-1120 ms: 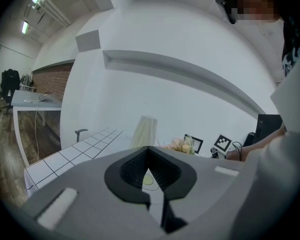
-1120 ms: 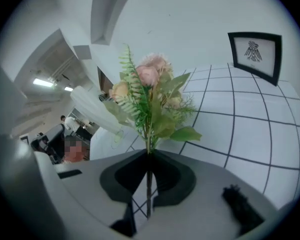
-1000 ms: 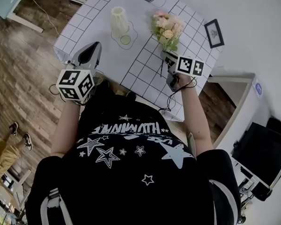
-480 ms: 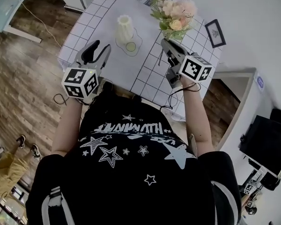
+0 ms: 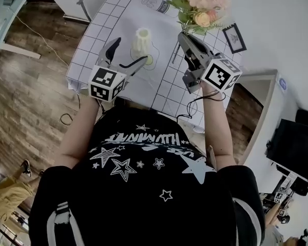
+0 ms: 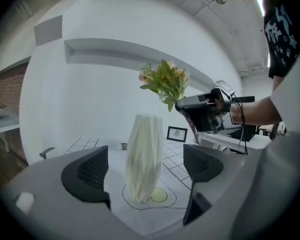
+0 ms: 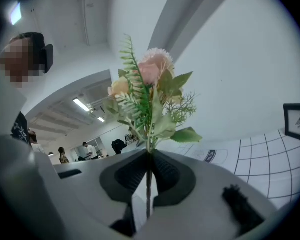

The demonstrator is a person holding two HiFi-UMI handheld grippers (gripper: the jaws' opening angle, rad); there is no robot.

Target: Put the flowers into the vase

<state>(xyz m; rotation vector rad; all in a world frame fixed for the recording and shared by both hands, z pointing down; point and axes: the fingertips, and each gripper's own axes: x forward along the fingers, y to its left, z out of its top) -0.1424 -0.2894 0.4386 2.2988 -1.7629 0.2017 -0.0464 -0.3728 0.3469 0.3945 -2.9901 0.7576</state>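
Pinching the thin stems of the flowers [image 5: 201,4], the right claw [image 5: 186,36] is pressed together on them. It holds the bunch upright in the air, above the counter [image 5: 95,40] and to the right of the vase [image 5: 141,40]. The left claw [image 5: 129,51] has just been opening and stands spread, with the pale ribbed vase between its jaws and neither pad touching it. The bouquet's top is cut off by the head view's upper edge, and the stem ends vanish inside the right claw. The person's torso hides the counter's near edge. Bare gridded cloth lies open left of the vase, and a small framed picture [image 5: 234,37] sits by the right edge.
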